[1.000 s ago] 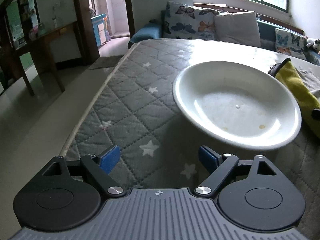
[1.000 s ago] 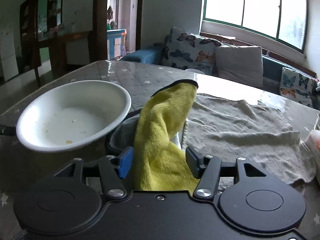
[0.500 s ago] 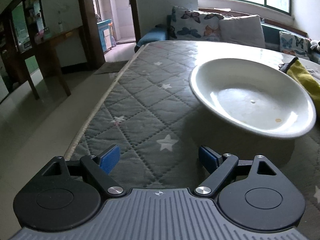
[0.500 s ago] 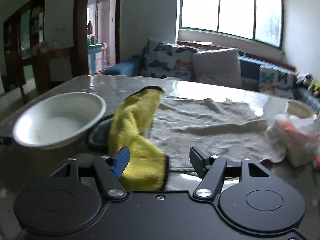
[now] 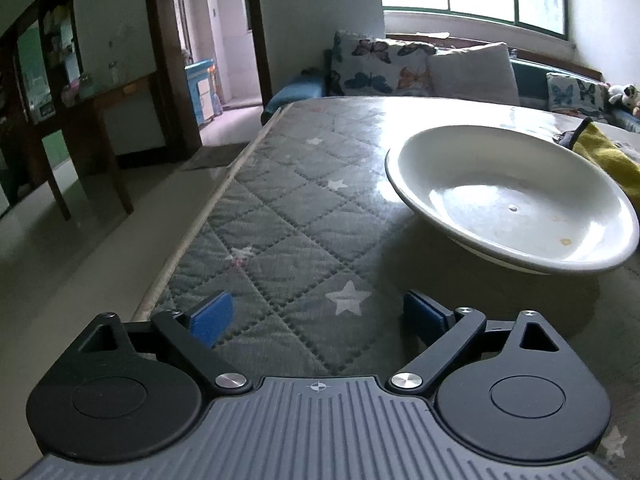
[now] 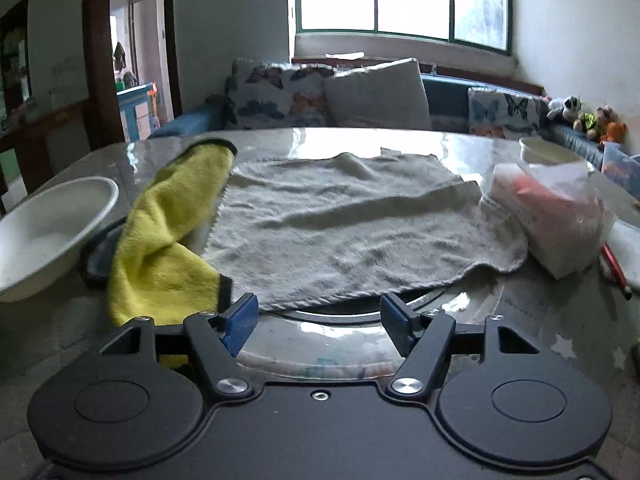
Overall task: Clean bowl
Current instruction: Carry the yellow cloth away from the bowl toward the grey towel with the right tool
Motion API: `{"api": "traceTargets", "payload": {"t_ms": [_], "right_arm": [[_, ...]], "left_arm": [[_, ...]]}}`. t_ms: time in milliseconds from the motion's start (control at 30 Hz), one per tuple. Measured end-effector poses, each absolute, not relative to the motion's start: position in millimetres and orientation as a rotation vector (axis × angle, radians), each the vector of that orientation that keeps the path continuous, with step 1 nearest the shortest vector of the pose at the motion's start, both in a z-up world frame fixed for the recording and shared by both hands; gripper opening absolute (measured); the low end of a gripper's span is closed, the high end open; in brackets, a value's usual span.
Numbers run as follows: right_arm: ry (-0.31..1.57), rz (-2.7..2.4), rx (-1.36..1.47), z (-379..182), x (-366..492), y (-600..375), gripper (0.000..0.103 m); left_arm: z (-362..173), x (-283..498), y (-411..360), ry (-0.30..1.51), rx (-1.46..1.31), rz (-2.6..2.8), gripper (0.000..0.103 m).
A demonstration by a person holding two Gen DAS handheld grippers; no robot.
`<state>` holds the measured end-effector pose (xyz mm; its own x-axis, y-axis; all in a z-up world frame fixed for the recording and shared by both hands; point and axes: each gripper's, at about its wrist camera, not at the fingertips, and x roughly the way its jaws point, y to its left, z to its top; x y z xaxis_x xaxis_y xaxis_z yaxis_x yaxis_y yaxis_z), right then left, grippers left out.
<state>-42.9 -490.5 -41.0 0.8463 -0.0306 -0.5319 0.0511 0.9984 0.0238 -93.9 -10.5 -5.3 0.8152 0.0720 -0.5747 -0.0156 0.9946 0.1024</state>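
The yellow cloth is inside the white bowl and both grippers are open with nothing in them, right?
Not quite. The yellow cloth lies on the table beside the white bowl, not inside it, as the right wrist view shows. The rest holds: the left gripper and right gripper are both open and empty.

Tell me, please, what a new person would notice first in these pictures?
First the white bowl on the quilted table cover, with small food specks inside it. Next the yellow cloth, lying crumpled between the bowl and a grey towel spread flat. Both hand-held grippers, left and right, are open and hold nothing.
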Motion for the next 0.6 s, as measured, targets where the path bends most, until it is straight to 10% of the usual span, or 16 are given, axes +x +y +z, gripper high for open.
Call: {"api": "traceTargets", "payload": {"t_ms": [600], "right_arm": [[0.635, -0.001, 0.035, -48, -15, -510, 0.093]], "left_arm": [[-8, -72, -3, 0.64, 0.041, 0.028, 0.102]]}}
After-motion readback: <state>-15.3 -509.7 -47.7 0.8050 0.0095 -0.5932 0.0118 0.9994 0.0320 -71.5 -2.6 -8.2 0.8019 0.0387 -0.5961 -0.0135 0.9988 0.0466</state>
